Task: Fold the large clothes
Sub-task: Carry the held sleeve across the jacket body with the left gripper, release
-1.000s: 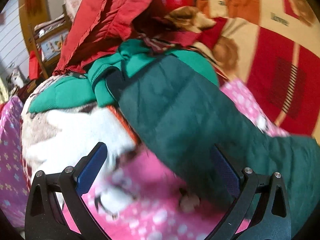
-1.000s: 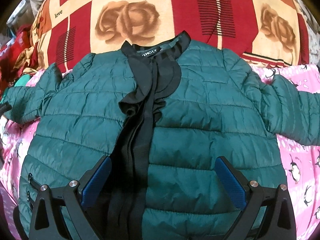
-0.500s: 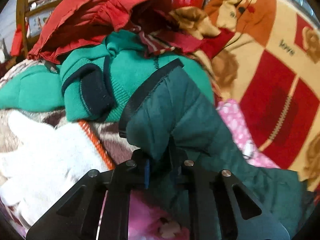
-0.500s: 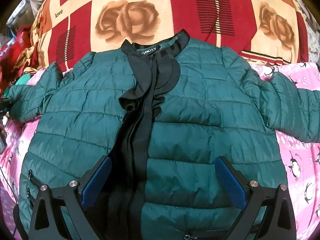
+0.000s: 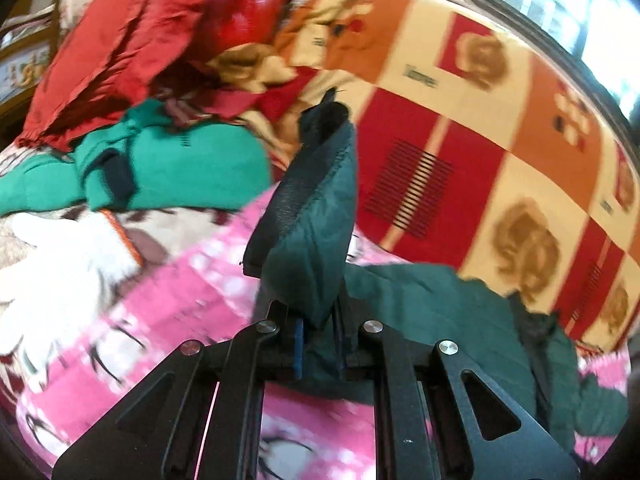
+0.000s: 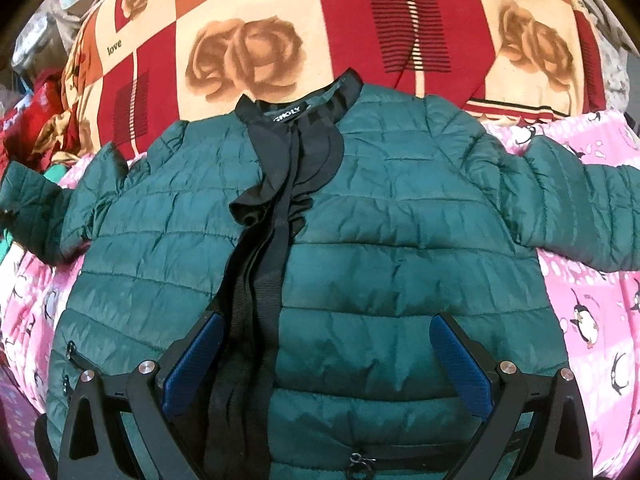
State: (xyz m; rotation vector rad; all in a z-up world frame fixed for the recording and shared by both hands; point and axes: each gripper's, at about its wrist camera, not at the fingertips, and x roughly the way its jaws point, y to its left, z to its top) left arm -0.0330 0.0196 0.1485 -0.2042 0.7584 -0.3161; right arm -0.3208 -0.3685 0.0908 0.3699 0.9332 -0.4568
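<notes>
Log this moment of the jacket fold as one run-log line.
step: sleeve fold | left tool: shut on sleeve cuff, lifted off pink sheet | right tool: open above green jacket

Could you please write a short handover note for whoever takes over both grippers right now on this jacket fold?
Left gripper: shut on the sleeve cuff of the green puffer jacket, which stands lifted off the pink penguin sheet.
Right gripper: open, holding nothing, hovering over the jacket's lower front.
Jacket: face up and spread flat on the sheet, collar toward the rose-patterned blanket, other sleeve stretched out to the side. Pile of other clothes lies beyond the held cuff.
Done: one cuff gripped and raised.
Left: probably bring that sleeve across the chest, fold the other sleeve, then fold the body.
</notes>
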